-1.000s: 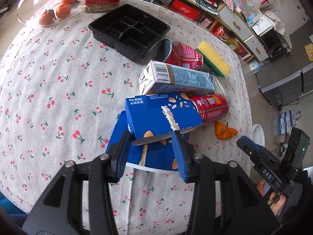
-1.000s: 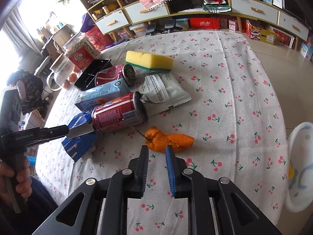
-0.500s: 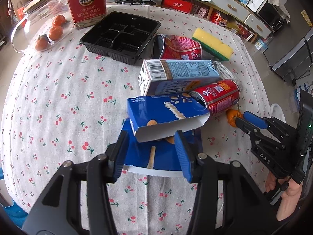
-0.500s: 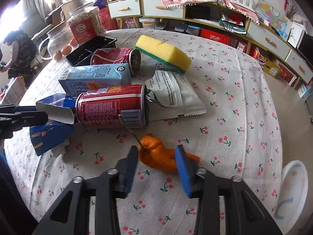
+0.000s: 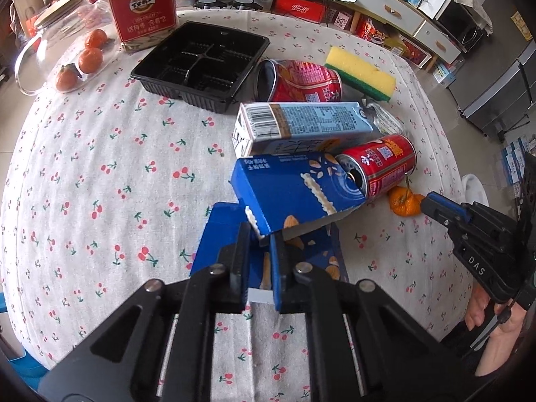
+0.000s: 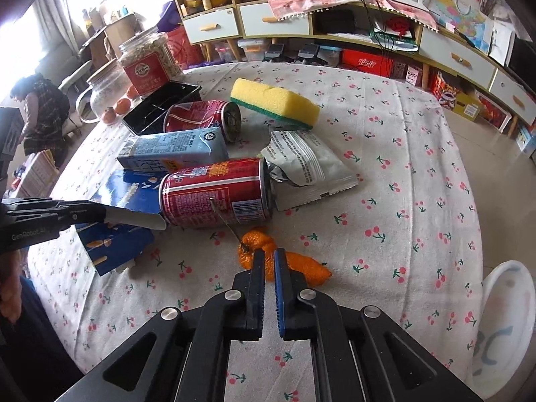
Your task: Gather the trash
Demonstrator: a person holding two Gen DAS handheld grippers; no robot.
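1. Cherry-print cloth covers the worktop (image 6: pixel 418 167), which carries scattered trash.
2. Left hand-held gripper (image 5: pixel 260 234) — fingers pinched onto the edge of the torn blue carton (image 5: pixel 294 197), lifting its flap beside the red can (image 5: pixel 382 164).
3. Right hand-held gripper (image 6: pixel 269 258) — fingers nearly closed, clamped on the orange peel (image 6: pixel 301 268) in front of that can (image 6: pixel 214 194).

Hidden behind the right gripper's fingers (image 6: pixel 259 268): the near middle of the orange peel (image 6: pixel 303 266). Half covered by the red can (image 6: pixel 217 192): the silver snack bag (image 6: pixel 310 167). Cut off at the right edge: the white bin (image 6: pixel 502 305); too small to read: the print on the pale blue carton (image 5: pixel 311 124).
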